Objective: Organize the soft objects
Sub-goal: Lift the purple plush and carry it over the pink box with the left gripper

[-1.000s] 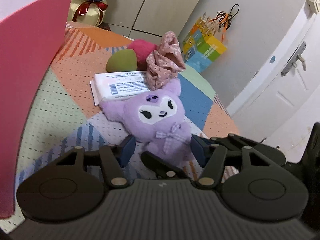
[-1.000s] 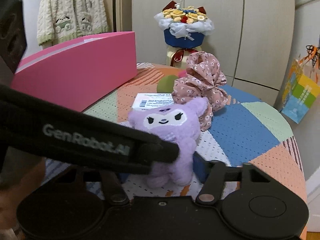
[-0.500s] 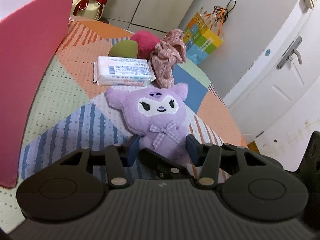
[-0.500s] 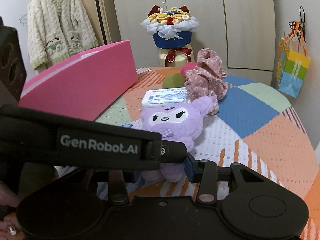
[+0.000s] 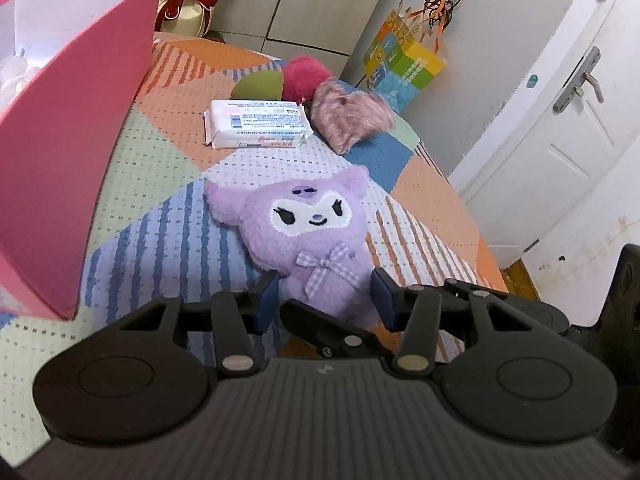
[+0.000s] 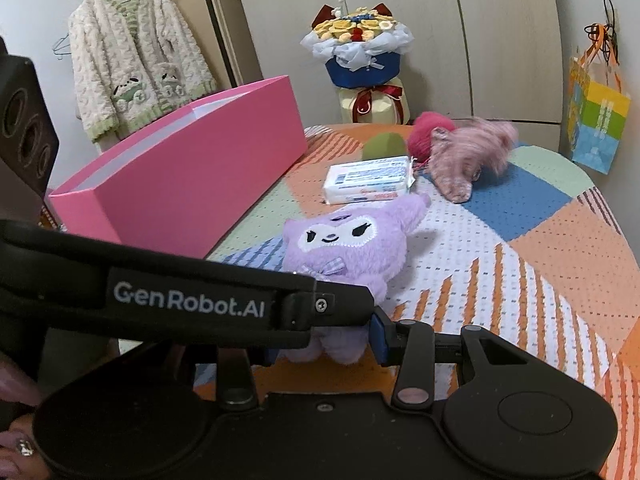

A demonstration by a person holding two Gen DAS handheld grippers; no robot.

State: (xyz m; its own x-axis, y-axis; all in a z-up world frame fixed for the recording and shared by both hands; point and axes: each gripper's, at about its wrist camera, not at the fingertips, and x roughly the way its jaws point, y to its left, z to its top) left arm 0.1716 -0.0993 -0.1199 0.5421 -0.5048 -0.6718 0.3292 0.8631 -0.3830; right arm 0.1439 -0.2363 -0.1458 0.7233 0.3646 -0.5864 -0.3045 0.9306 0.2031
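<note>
A purple plush toy [image 5: 308, 236] with a checked bow lies on the patchwork tablecloth [image 5: 168, 208]. My left gripper [image 5: 326, 300] and my right gripper [image 6: 320, 344] both have their blue pads pressed on the plush's lower body [image 6: 348, 256], lifting it a little. Behind it lie a white tissue pack [image 5: 256, 122], a pink floral fabric piece [image 5: 352, 114] that looks blurred, a red fuzzy ball [image 5: 302, 74] and an olive green sponge [image 5: 260, 84]. A pink box [image 5: 68, 120] stands open at the left.
The left gripper's arm [image 6: 160, 292] crosses the right wrist view. A flower bouquet [image 6: 360, 52] stands behind the table. A colourful gift bag [image 6: 596, 120] hangs at the right. A cream cardigan [image 6: 132, 76] hangs at the left. A white door [image 5: 560, 120] is at the right.
Both grippers have pulled back toward me with the plush, away from the tissue pack. The pink fabric piece has fallen from upright to lying flat.
</note>
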